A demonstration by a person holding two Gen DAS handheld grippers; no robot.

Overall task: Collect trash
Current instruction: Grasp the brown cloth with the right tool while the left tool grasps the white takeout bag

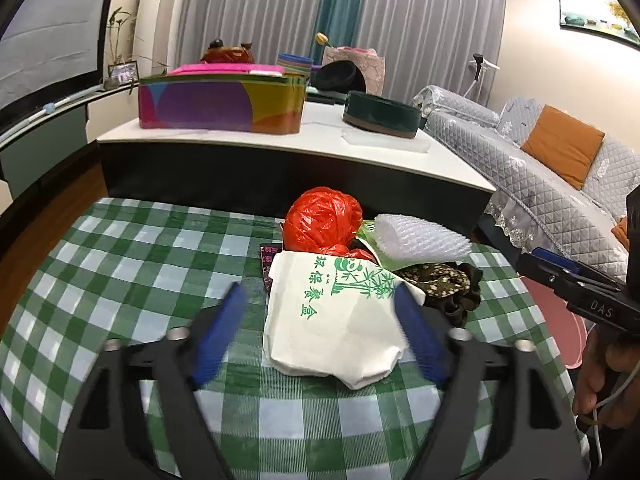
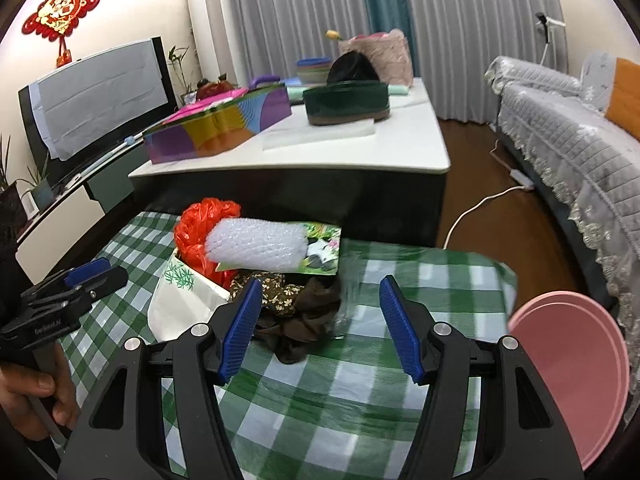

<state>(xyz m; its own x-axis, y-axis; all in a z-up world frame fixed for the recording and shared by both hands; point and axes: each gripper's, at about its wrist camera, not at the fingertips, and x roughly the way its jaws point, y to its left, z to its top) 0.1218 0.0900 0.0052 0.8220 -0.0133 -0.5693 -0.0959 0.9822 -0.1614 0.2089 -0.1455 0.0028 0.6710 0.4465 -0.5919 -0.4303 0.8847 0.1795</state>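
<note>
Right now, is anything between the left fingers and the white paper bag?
Nothing visible. The white paper bag lies on the checked tablecloth, already between the open left gripper fingers. The red plastic bag and foam net sit behind it, out of the approach.

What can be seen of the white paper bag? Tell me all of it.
The white paper bag lies flat and creased on the green checked cloth, at the near end of the trash heap. Green characters and a bamboo-and-panda drawing are printed on it. Its far edge runs under the red plastic bag; the brown floral cloth sits at its right. The left gripper hangs over it, jaws wide, one finger on each side; whether they touch it is unclear.
</note>
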